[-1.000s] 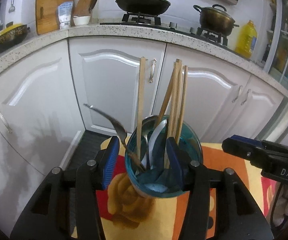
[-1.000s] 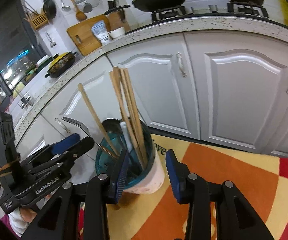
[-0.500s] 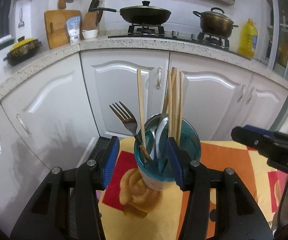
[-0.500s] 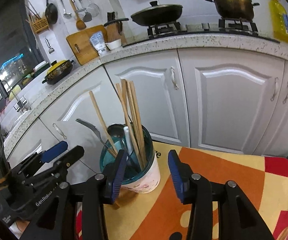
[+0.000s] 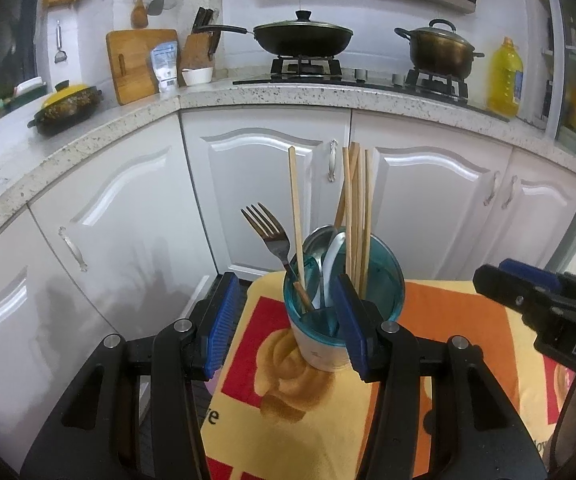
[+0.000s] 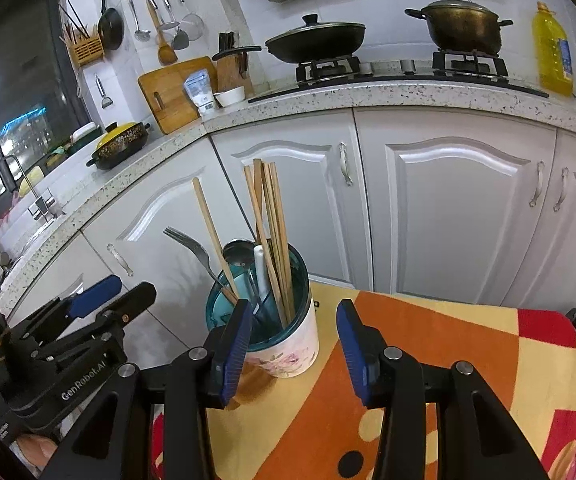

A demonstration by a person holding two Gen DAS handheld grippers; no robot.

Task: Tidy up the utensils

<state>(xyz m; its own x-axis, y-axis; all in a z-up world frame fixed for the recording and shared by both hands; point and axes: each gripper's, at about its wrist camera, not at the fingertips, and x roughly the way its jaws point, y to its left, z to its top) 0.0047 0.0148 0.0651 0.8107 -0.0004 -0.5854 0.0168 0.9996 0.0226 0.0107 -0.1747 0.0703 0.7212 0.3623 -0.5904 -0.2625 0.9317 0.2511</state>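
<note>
While both grippers hang near it with nothing between their pads, a cup (image 5: 328, 344) with a teal rim stands upright on an orange, yellow and red cloth (image 6: 428, 360) near its far edge, in front of white cabinet doors (image 6: 448, 208). The cup holds a fork (image 5: 268, 236) leaning left, a bunch of wooden chopsticks (image 5: 358, 208), a single chopstick (image 5: 296, 208) and spoons (image 5: 320, 248). The left gripper (image 5: 284, 320) gapes wide; its right pad overlaps the cup in the left wrist view, though contact cannot be judged. The right gripper (image 6: 292, 348) sits just right of the cup, jaws moderately apart, having just opened a little more.
</note>
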